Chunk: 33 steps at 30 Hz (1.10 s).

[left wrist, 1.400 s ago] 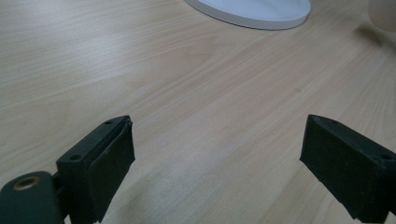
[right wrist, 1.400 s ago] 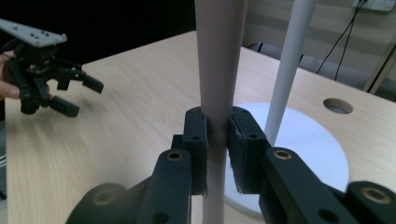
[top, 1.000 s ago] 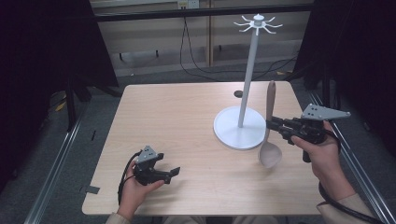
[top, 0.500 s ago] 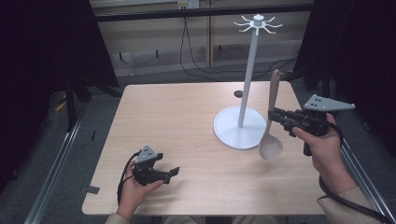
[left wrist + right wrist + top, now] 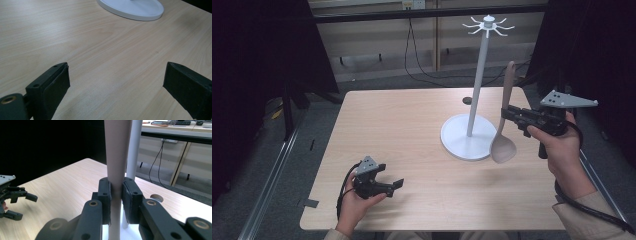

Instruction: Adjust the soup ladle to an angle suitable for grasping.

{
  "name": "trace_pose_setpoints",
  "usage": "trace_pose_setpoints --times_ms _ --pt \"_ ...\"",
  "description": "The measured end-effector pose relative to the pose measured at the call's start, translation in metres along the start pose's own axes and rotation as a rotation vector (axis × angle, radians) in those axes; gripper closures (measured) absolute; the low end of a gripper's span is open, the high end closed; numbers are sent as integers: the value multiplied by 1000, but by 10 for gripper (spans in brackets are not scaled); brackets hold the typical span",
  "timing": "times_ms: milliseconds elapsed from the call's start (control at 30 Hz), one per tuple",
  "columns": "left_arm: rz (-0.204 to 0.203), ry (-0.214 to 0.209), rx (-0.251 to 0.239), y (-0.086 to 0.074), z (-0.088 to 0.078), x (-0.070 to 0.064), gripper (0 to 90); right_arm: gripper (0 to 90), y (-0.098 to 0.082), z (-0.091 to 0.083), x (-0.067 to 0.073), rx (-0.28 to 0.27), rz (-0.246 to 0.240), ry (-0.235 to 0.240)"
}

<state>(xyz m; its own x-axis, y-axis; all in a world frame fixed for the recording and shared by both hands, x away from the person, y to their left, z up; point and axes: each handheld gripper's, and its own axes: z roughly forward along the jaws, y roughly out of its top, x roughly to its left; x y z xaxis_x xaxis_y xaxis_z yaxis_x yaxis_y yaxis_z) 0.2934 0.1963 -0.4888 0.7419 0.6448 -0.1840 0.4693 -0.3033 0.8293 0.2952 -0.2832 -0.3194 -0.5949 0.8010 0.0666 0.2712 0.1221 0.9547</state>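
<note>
Right gripper (image 5: 508, 112) clamped on the handle of a pale wooden spoon (image 5: 504, 131) with jaws pressed against it from both sides — spoon held near upright, bowl down, just beside the round base of a white metal stand with hooks on top (image 5: 472, 109), off the light wooden table (image 5: 412, 125). Left gripper (image 5: 392, 186) resting low at the table's near left edge, jaws spread wide with bare wood between them — well apart from the stand.

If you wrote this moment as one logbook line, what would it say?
right gripper: shut on spoon, upright, bowl down | beside white stand | left gripper: open, low over table
</note>
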Motion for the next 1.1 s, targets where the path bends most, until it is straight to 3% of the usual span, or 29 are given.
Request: trace_pose_setpoints --times_ms 600,1100 --pt "-24 -20 -4 -1 1 0 37 782 25 -1 -5 -6 0 -44" --pt "-30 -20 -5 -2 0 2 33 781 46 12 -9 -3 8 -52"
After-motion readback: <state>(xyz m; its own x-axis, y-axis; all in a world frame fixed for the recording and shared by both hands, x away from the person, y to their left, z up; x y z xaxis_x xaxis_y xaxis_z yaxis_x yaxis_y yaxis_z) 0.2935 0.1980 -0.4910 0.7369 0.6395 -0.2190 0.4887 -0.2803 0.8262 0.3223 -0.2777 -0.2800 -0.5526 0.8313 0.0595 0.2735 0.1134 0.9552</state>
